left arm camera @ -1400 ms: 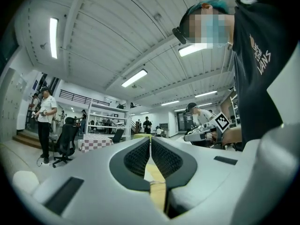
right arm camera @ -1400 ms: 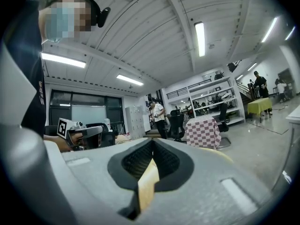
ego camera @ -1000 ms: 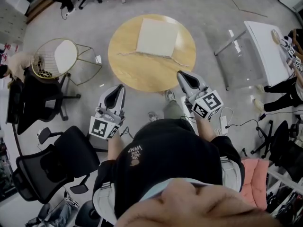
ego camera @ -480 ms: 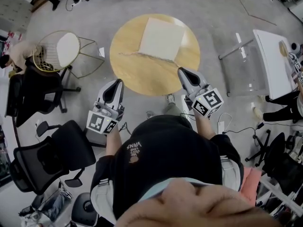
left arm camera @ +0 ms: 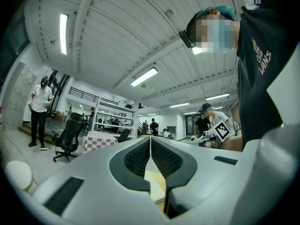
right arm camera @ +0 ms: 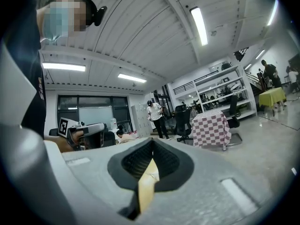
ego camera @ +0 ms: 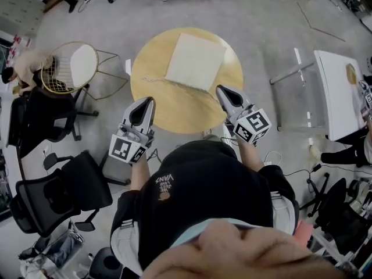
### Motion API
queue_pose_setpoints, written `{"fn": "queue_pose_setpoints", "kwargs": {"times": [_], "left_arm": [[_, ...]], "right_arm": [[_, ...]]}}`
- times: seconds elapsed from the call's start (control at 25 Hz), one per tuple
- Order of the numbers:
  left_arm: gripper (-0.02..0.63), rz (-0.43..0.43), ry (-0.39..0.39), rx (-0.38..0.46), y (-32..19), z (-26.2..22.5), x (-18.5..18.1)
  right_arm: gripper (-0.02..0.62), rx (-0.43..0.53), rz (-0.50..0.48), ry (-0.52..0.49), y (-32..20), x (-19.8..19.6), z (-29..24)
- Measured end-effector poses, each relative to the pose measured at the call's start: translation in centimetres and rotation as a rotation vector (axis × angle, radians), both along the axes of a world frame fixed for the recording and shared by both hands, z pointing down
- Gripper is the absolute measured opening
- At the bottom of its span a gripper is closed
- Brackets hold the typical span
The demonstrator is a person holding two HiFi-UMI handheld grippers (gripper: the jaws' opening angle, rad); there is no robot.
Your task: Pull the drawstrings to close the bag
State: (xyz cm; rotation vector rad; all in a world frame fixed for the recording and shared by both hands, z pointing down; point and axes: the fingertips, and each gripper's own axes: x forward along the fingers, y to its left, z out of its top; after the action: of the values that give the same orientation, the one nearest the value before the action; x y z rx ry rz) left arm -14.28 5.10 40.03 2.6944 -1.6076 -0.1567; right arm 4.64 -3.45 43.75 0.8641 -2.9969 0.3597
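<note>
A pale cream square fabric bag [ego camera: 196, 61] lies flat on the far half of the round yellow wooden bench [ego camera: 168, 103]. Its thin drawstring [ego camera: 156, 80] trails left from the bag's near edge across the wood. The left gripper [ego camera: 145, 102] hovers over the bench's near left rim, apart from the cord. Its jaws are pressed together at the tips with nothing between them. The right gripper [ego camera: 224, 90] is at the near right rim, close to the bag's near corner, jaws likewise closed and empty.
</note>
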Motion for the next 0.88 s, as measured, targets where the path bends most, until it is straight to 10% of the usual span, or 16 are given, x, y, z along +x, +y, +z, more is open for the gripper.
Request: {"fn": "queue_pose_setpoints", "kwargs": {"times": [0.88], "left_arm": [[0.011, -0.043, 0.019, -0.047, -8.7, 3.0, 3.1]], "right_arm": [[-0.002, -0.036, -0.067, 0.029, -8.4, 2.4, 3.4]]}}
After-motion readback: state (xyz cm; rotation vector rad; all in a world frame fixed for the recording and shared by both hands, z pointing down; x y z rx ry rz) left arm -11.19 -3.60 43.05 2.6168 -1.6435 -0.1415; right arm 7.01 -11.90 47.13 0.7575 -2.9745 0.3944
